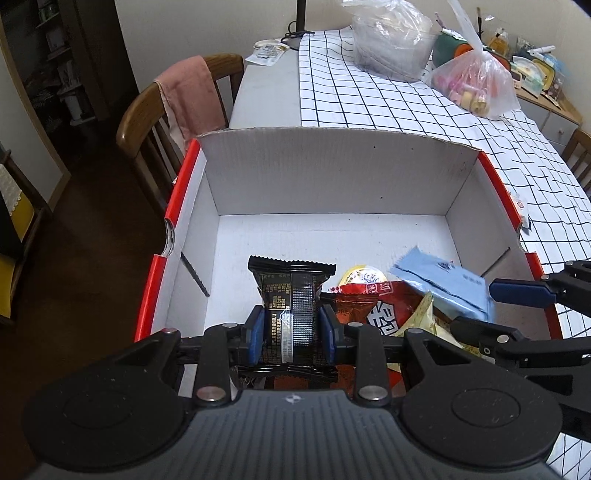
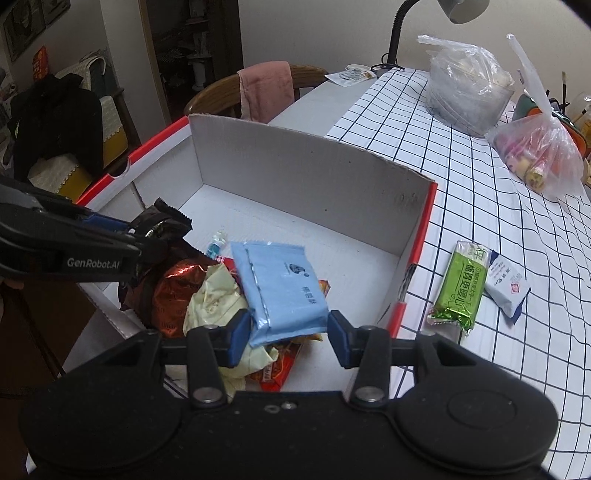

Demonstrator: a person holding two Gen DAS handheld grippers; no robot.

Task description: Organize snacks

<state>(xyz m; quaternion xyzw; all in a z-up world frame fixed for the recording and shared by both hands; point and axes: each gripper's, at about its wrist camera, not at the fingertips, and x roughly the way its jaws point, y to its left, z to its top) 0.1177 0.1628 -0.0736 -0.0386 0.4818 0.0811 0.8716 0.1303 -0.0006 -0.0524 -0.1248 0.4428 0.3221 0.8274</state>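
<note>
A white cardboard box with red edges [image 1: 328, 177] [image 2: 295, 162] stands on the table. My left gripper [image 1: 291, 330] is shut on a black snack packet [image 1: 290, 295] and holds it over the box's near end; it also shows in the right wrist view [image 2: 159, 225]. My right gripper [image 2: 286, 332] is open, its jaws either side of a light blue packet [image 2: 284, 288] [image 1: 443, 284] that rests on the pile, not clamped. Red [image 1: 373, 301] [image 2: 171, 295], yellow [image 2: 218, 299] and orange [image 2: 277, 369] packets lie in the box.
A green packet [image 2: 460, 291] and a white packet [image 2: 506, 284] lie on the checked cloth [image 2: 480, 184] right of the box. Plastic bags [image 2: 535, 151] [image 2: 465, 92], a lamp [image 2: 399, 33] and a chair with a pink towel [image 1: 188, 99] stand beyond.
</note>
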